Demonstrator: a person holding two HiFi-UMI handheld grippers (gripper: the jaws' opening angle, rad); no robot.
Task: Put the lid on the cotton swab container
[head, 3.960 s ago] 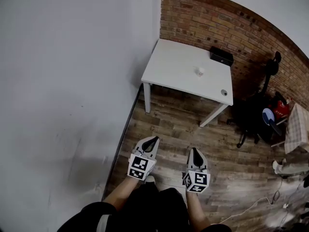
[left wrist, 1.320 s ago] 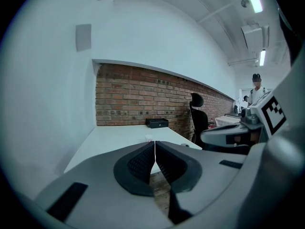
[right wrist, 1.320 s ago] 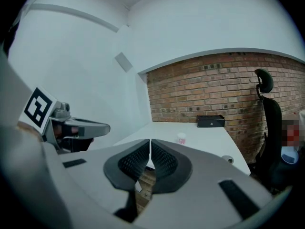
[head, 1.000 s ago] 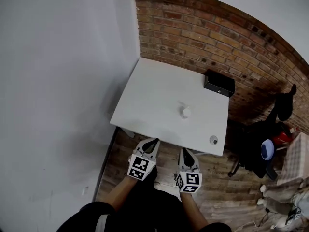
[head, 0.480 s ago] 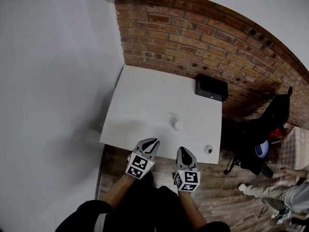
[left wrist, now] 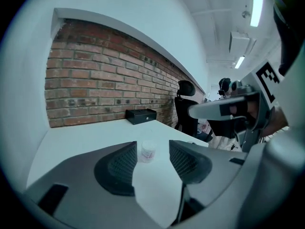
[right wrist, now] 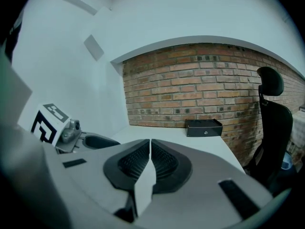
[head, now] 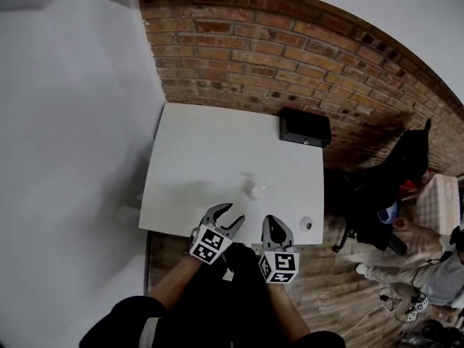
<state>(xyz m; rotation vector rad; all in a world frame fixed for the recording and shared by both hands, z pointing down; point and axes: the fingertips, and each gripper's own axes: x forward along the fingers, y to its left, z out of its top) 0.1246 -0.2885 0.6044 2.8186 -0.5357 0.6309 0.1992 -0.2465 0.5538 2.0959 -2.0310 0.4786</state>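
Observation:
The cotton swab container point(head: 257, 191), a small white tub, stands near the middle of the white table point(head: 196, 158). A small round lid point(head: 306, 223) lies by the table's front right corner. My left gripper point(head: 228, 213) hovers at the table's front edge, short of the container. Its jaws have just been opening and stand open with nothing between them. In the left gripper view the container point(left wrist: 147, 151) shows some way beyond the left gripper point(left wrist: 152, 159). My right gripper point(head: 272, 222) is shut and empty, left of the lid. The right gripper point(right wrist: 150, 150) shows its pads pressed together.
A black box point(head: 304, 129) sits at the table's back right against the brick wall point(head: 290, 42). A black office chair point(head: 395, 172) stands right of the table. A white wall point(head: 65, 122) runs along the left. A person stands at the far right.
The table has come closer, and both grippers have moved forward to its front edge. The left jaws, shut before, now stand apart. The right jaws stay shut.

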